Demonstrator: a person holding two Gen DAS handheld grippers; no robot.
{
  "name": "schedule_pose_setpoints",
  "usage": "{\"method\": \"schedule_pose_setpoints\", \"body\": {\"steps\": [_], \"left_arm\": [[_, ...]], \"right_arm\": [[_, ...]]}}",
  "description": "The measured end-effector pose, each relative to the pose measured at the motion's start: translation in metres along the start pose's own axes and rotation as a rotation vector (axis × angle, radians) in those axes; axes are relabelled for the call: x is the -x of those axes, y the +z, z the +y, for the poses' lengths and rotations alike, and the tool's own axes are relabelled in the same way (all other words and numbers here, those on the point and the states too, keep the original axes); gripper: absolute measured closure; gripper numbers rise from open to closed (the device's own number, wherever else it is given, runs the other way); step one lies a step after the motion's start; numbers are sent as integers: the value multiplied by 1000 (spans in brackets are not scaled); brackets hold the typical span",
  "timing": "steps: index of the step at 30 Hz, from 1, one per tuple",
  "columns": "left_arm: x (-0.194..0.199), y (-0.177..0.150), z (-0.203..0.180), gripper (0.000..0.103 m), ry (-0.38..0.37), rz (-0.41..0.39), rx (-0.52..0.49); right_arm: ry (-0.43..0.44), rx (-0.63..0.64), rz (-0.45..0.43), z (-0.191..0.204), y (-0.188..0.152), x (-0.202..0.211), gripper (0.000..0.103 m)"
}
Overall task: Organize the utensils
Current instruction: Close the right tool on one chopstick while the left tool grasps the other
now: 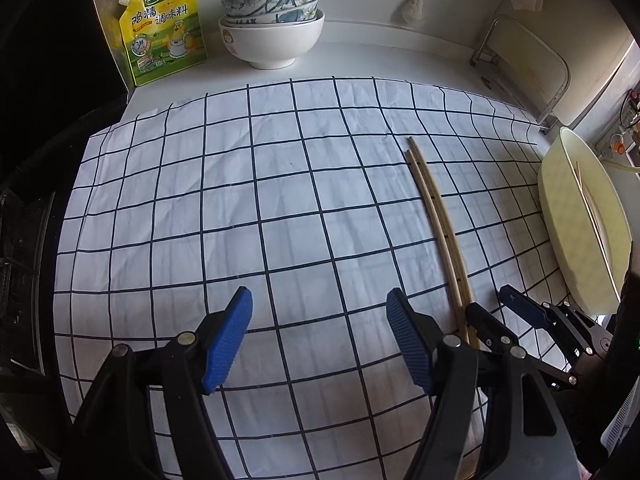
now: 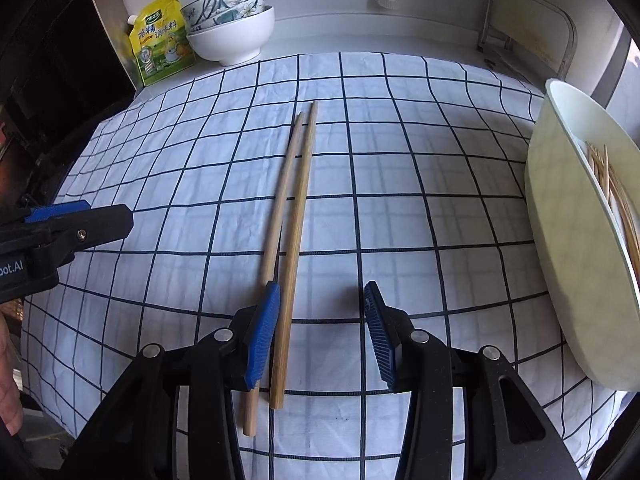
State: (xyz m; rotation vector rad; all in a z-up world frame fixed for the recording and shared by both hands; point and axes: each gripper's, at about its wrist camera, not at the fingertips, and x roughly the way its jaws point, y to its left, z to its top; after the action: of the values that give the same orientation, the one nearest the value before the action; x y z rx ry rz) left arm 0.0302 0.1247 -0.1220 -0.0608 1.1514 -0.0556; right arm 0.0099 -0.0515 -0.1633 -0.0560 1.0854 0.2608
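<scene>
A: Chopsticks [image 2: 290,240]: one pair, side by side on the checked cloth [image 2: 400,200]. Step?

B: Pickup, I judge. Right gripper [image 2: 320,336] half open, holding nothing; one stick lies between its jaws, the other under the left pad. Next: straddle both, close.

A: Left gripper [image 1: 318,336]?

B: Wide open, empty, over bare cloth.

A: Surroundings?

B: Basin [image 2: 560,240] with more sticks close right, likely destination; bowls [image 2: 232,32], pouch [image 2: 160,40] far back. Nothing blocks.
</scene>
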Motion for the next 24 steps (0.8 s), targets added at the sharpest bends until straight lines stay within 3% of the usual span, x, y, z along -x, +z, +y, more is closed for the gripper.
{"method": "schedule_pose_setpoints", "body": {"steps": [3, 5, 7, 24], "left_arm": [[-1, -1, -3, 35, 0, 0, -4], [-2, -2, -6, 35, 2, 1, -8], [-4, -3, -9, 35, 0, 3, -10], [-35, -5, -69, 32, -25, 20, -78]], "right_arm": [[-20, 35, -9, 5, -1, -1, 64], [-27, 48, -17, 7, -1, -1, 84], [-33, 58, -21, 6, -1, -1, 96], [-77, -76, -4, -58, -31, 22, 97]]}}
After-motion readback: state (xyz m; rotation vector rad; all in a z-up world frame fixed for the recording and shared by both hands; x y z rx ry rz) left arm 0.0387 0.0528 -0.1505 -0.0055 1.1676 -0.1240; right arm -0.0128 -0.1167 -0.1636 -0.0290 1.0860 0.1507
